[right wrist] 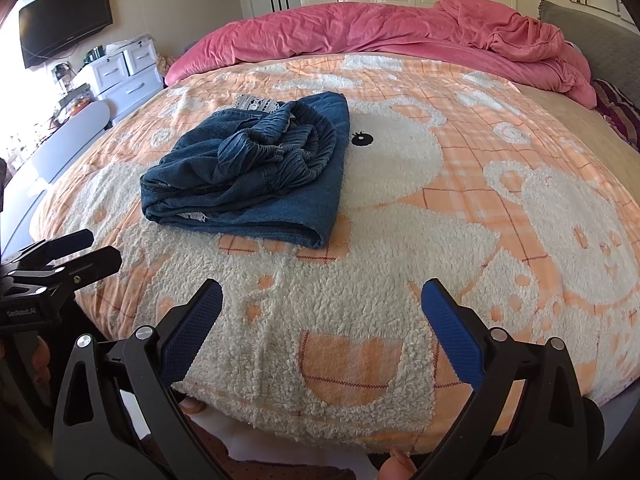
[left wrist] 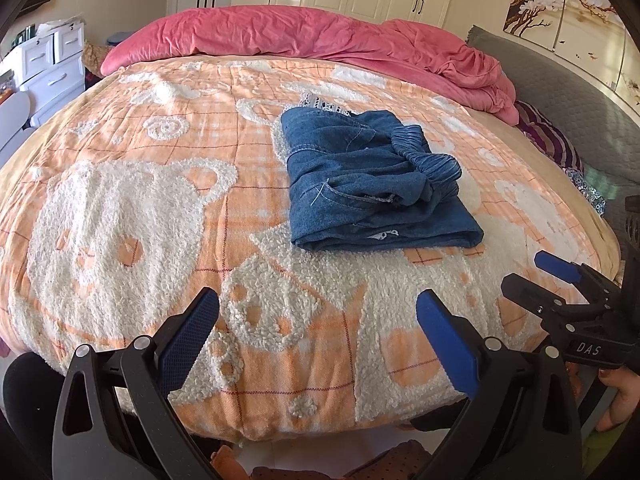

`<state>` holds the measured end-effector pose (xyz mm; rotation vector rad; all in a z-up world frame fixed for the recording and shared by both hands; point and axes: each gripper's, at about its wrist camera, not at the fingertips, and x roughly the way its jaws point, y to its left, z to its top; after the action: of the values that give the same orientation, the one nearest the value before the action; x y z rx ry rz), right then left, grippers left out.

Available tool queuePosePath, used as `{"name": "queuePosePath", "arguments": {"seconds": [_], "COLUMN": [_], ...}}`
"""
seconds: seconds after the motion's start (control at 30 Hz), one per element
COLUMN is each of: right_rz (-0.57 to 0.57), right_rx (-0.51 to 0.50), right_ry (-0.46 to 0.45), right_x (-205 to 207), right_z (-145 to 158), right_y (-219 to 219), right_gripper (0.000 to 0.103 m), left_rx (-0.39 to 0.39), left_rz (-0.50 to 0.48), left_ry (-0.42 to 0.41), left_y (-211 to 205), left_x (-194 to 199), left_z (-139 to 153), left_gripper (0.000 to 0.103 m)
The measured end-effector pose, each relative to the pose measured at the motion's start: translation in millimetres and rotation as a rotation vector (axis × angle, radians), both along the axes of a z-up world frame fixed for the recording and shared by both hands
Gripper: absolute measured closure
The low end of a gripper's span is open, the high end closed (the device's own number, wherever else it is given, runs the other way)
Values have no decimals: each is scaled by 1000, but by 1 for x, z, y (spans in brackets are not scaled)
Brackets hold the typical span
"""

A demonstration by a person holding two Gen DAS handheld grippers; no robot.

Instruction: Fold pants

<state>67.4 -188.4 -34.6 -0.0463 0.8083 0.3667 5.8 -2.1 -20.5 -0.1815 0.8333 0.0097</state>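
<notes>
Pants (left wrist: pixel 372 184) folded, well beyond spread fingers (left wrist: pixel 188 336)

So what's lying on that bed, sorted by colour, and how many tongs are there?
Blue: 1, the folded denim pants
Pink: 1, the rumpled duvet
Orange and white: 1, the bear blanket
Black with blue pads: 2, the left tongs and the right tongs, both open and empty
Total: 5
</notes>
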Motion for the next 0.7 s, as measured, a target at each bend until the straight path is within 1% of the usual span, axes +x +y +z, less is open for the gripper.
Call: {"name": "queuePosePath", "arguments": {"seconds": [0.23,0.37,0.5,0.6,0.7], "right_rz": [-4,-3,-3,-8,-19], "right_rx": [-5,-5,-5,-4,0], "right_ry": [5,3,7,11,18], "right_x": [-2,-1,-1,-2,1], "right_z": [-3,-2,-2,-4,-3], "right_y": [0,0,0,-2,-5], "right_gripper": [9,9,9,9,9], "left_rx": [0,7,-5,-38,-48], "left_rz": [-27,-37,-59,-75,-78], "left_ry": [1,15,35,28,-5], "left_y": [-8,-13,-14,-14,-13], "left_x": [-1,-1,1,1,-1], "left_z": [1,1,2,5,9], "left_gripper": [4,4,4,4,4]}}
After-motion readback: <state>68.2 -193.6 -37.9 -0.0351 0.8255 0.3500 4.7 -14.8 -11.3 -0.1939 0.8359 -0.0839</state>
